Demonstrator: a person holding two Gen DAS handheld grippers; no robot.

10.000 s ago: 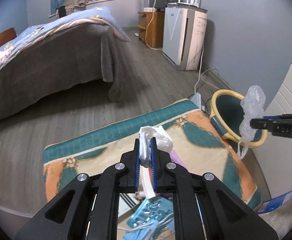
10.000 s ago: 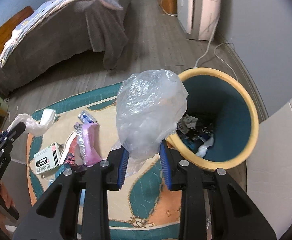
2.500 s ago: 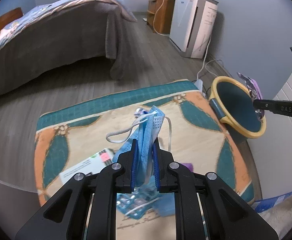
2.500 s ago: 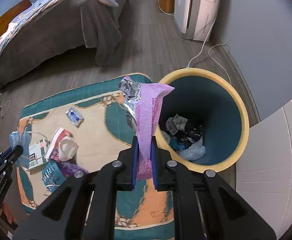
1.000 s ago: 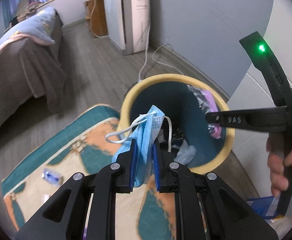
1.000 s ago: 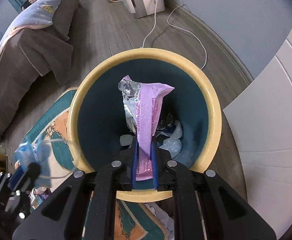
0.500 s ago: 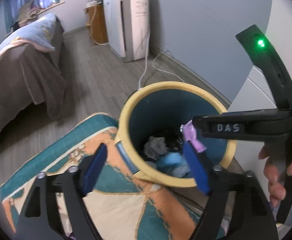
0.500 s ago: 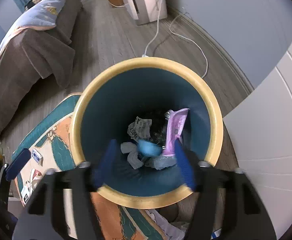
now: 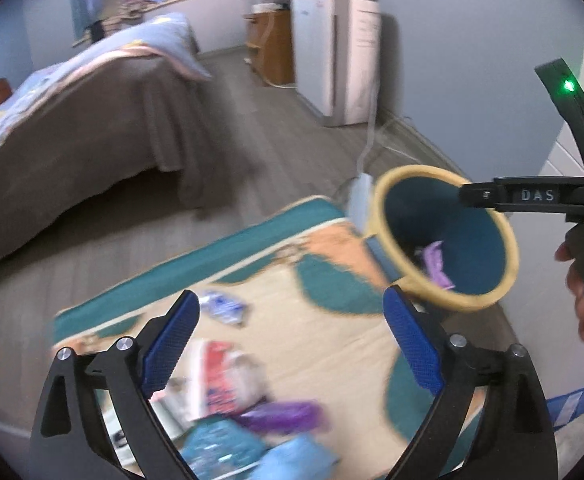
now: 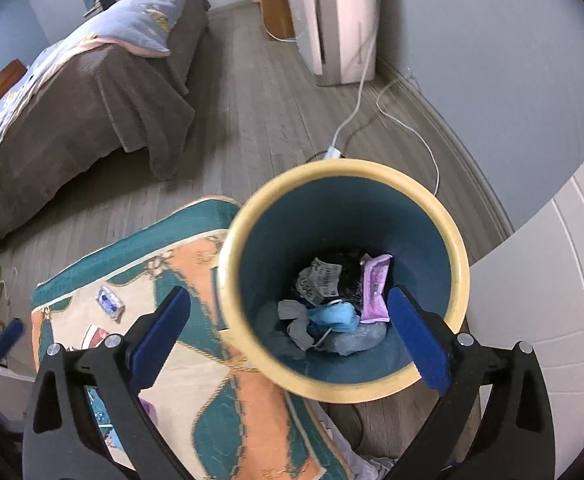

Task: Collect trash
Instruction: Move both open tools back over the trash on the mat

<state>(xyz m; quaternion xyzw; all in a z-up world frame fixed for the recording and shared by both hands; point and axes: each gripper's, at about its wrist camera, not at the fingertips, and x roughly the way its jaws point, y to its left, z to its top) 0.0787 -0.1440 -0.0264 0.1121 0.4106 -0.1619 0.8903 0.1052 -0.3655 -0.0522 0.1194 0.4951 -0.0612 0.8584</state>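
The bin [image 10: 458, 276] stood upright on the floor at the corner of the rug [image 10: 228, 408], its mouth opening straight up and its long axis vertical, with the wall just behind it. At its bottom lay the purple wrapper [image 10: 374, 290], leaning against the inner wall with its long axis running up the side, and the blue mask [image 10: 334, 316] crumpled flat beside it among grey and printed scraps. More trash [image 9: 248, 412] remained on the rug well away from the bin: a red-and-white pack, a purple wrapper, blue packets and a small blue-white sachet [image 10: 110, 303] nearer the bin. The right claw [image 10: 288, 332] hung above the bin's mouth with its jaws spread wide and nothing between them, having just been opening. The left claw [image 9: 292, 344] was likewise wide and empty, its jaws also just opened, aimed over the rug with the bin off to its right. The main risk I judged from here was to the light bin: a claw swinging back past the rim could clip it and tip it toward the rug, spilling what was collected. The heaped, overlapping items by the rug's near edge could also lead to a pinch that takes two pieces and drops one on the way to the bin.
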